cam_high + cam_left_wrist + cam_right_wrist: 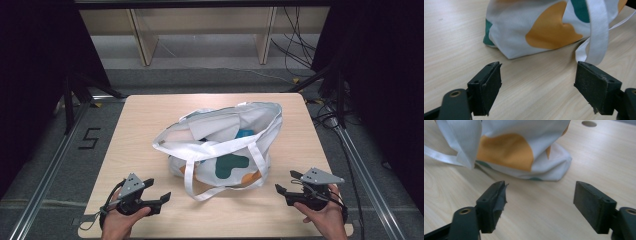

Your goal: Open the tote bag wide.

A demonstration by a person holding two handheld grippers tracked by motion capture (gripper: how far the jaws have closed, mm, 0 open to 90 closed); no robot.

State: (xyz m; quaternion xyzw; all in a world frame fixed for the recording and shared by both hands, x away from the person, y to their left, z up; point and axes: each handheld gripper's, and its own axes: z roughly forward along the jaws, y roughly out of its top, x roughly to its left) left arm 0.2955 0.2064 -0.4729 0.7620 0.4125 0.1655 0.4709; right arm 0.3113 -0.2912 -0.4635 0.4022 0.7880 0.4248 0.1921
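A white cloth tote bag with green and orange shapes stands mid-table, its mouth open and a blue item inside. Its long straps drape toward the front. My left gripper rests near the front left, open, jaws empty, aimed at the bag's lower corner; a strap loop hangs just beyond its right pad. My right gripper sits at the front right, open and empty, facing the bag's other bottom corner.
The wooden table has bare surface around the bag and a round hole near the right side. Metal rails flank the table; cables and shelving legs stand beyond the far edge.
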